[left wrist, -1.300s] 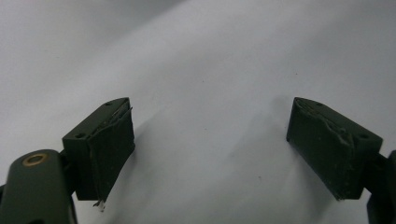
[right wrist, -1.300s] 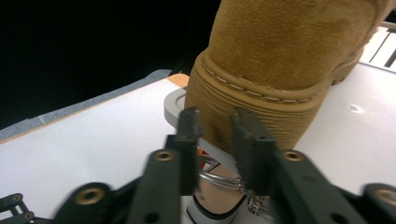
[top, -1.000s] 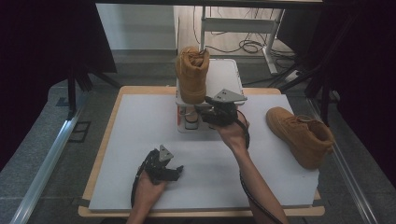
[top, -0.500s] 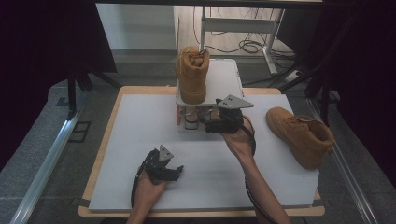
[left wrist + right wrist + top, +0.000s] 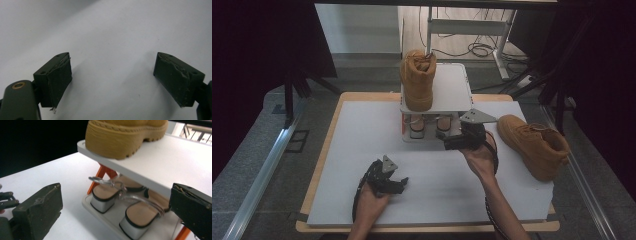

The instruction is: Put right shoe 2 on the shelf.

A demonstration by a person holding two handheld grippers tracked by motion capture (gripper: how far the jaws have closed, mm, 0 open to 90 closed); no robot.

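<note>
Right gripper view has my right claw (image 5: 117,212) spread wide, its jaws having just been opening, nothing pressed between them. Straight ahead, mid-frame, the pair of sandals (image 5: 125,202) sits on the lower tier of the shoe rack (image 5: 160,167), close but untouched; a tan boot (image 5: 125,135) stands on the top tier, upper centre. My left claw (image 5: 112,80) gapes wide over bare worktop (image 5: 112,32).
</note>
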